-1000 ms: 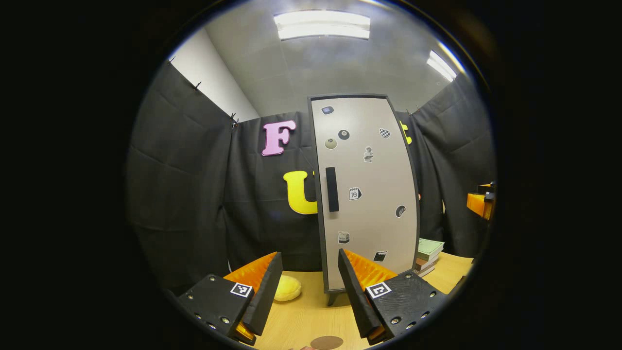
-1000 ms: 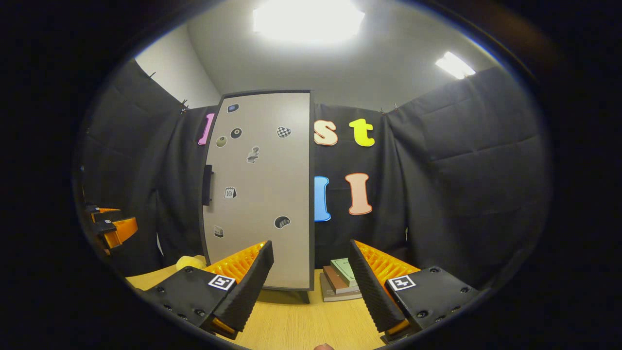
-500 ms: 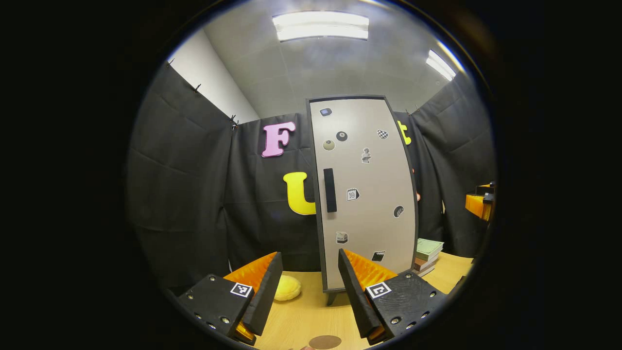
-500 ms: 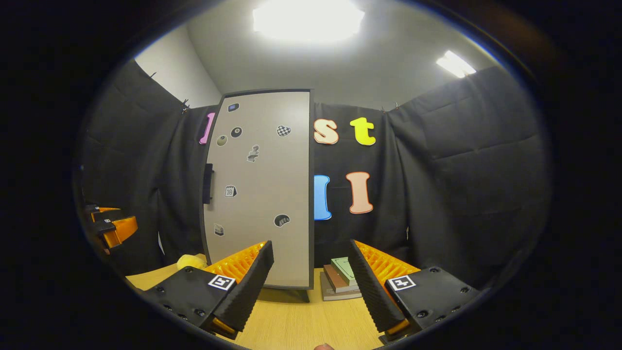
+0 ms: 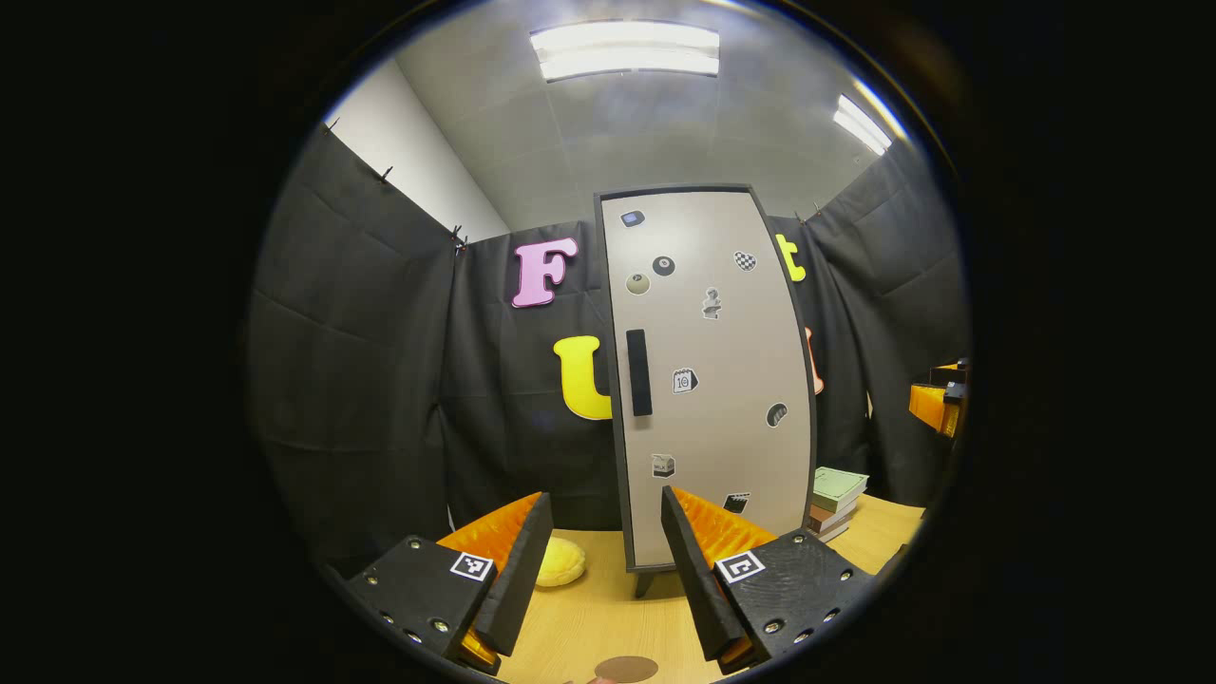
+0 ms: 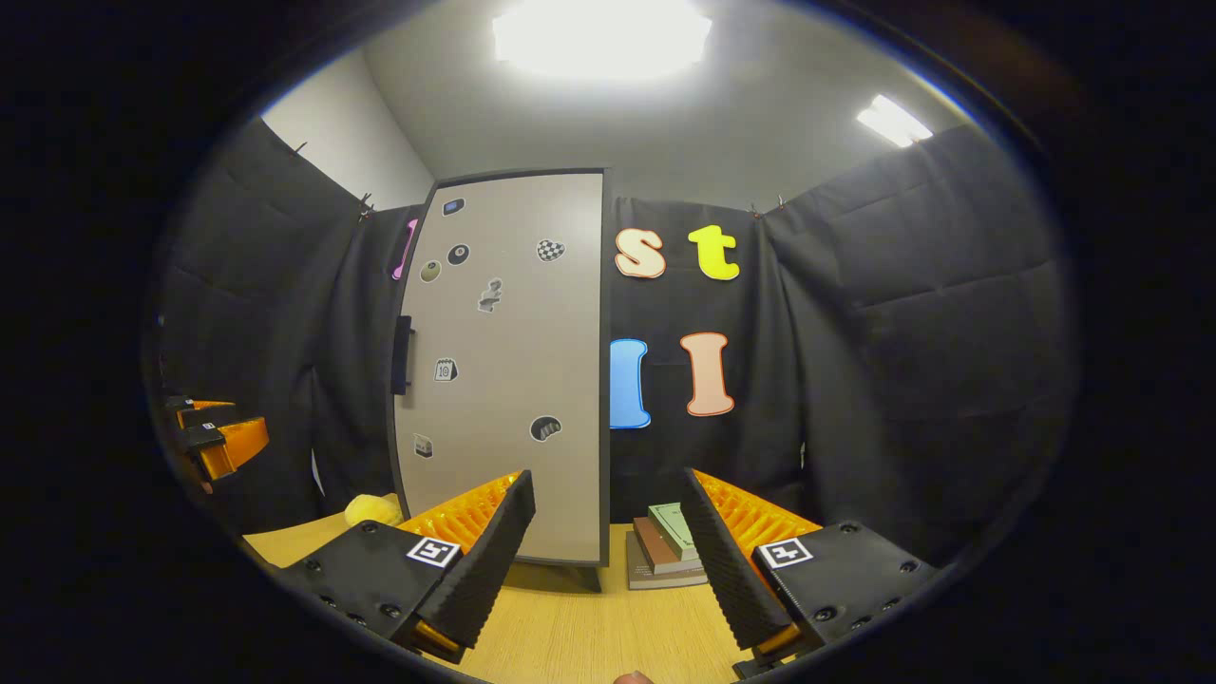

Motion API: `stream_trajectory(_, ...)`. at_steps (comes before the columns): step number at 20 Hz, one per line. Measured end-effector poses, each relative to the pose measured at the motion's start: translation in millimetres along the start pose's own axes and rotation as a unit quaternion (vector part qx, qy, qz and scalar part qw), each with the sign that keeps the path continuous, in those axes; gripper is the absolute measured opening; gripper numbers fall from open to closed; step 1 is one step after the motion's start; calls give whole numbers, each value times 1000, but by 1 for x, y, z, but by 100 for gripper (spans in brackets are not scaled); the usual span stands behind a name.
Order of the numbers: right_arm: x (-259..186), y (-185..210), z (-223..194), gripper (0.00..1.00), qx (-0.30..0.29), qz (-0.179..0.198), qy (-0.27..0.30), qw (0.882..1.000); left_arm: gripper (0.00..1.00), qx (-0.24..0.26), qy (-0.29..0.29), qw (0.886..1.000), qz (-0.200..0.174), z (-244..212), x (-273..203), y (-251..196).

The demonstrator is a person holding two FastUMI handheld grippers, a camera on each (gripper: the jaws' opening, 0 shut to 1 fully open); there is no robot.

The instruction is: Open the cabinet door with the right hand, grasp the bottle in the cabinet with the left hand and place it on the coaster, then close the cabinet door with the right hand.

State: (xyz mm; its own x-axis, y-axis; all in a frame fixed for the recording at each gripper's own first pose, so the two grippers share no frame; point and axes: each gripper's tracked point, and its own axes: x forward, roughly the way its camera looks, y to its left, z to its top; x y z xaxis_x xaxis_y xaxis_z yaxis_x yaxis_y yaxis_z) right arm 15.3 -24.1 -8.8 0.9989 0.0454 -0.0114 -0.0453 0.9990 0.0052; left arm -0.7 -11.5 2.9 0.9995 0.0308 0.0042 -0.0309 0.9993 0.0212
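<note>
Wooden counter (image 6: 570, 636) lay bare under the right gripper (image 6: 608, 546), whose jaws were spread wide and held nothing. The left gripper (image 5: 600, 556) also had its jaws spread and empty, and just under them, on the counter before the cabinet, lay the round brown coaster (image 5: 625, 669).

The cabinet door (image 5: 712, 380) was shut, so the first step, the opening, was not yet begun in my judgement. The bottle was presumably behind this door; I could not see it. The dark upright handle (image 5: 638, 372) sat near the left edge of the door, at middle height. For the next move the right gripper must rise to that handle, well above and left of where it was, and take it between the jaws.

In the right gripper view the right gripper stood before the right half of the cabinet. Probably the door swings toward this side, so the gripper must leave room for it. A stack of books (image 6: 670, 546) lay just right of the cabinet, and a yellow soft thing (image 5: 560, 562) to its left. Before the cabinet the counter was open.
</note>
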Motion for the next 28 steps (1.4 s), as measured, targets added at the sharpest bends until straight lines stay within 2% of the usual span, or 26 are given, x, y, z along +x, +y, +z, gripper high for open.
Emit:
stream_trajectory(7,30,4,-7,98,29,28,16,999,67,16,10,1000,24,-2,-6,-6)
stream_trajectory(13,63,26,13,97,22,21,3,1000,67,21,12,999,24,-8,10,14)
stream_trajectory(17,88,58,35,96,16,19,-13,1000,67,18,12,999,30,-12,22,44)
stream_trajectory(25,135,145,67,96,12,66,-20,998,67,25,19,998,61,-32,30,116)
stream_trajectory(26,140,156,69,94,15,71,-18,997,67,24,20,997,66,-34,29,126)
stream_trajectory(28,153,177,73,96,20,82,-16,996,67,23,24,996,79,-40,26,147)
